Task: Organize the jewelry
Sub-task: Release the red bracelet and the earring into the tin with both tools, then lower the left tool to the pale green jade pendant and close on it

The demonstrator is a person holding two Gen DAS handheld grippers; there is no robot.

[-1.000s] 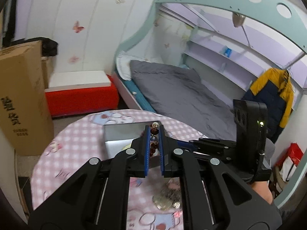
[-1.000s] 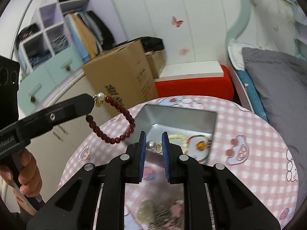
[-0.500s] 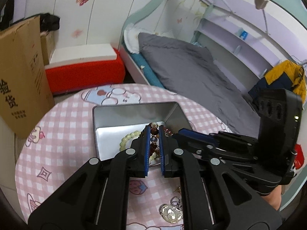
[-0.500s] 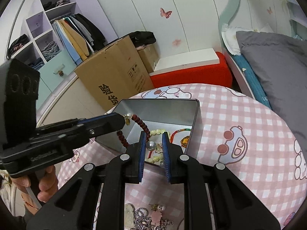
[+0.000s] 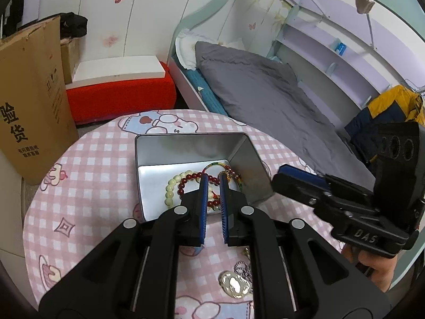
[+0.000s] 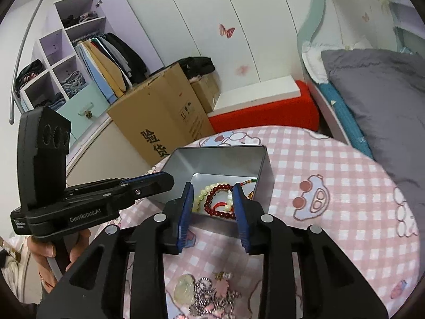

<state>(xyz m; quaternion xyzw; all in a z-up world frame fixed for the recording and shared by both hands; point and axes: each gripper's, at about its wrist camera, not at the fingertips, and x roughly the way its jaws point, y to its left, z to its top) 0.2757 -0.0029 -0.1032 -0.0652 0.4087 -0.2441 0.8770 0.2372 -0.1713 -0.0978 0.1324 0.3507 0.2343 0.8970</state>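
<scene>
A silver metal tin (image 5: 148, 143) (image 6: 217, 156) stands on the round pink checked table. In it lie a dark red bead bracelet (image 5: 190, 179) (image 6: 217, 207), a pale green bead bracelet (image 5: 171, 186) (image 6: 202, 195) and a coloured cord bracelet (image 5: 231, 171). My left gripper (image 5: 212, 179) is slightly open and empty just above the tin's near edge. My right gripper (image 6: 212, 188) is open and empty over the tin's near wall. Loose jewellery lies on the table near me: a gold pendant with chain (image 5: 235, 283) and a jade piece with silver chains (image 6: 202, 292).
A large cardboard box (image 5: 29, 106) stands left of the table. A red bench (image 5: 119, 90) and a bed with grey bedding (image 5: 265, 101) lie beyond it. Each gripper shows in the other's view, left (image 6: 148, 183) and right (image 5: 294, 175).
Both grippers have opened. The red bead bracelet left my left gripper and now lies in the tin. The pearl piece is gone from my right gripper. Both moved down to the tin.
</scene>
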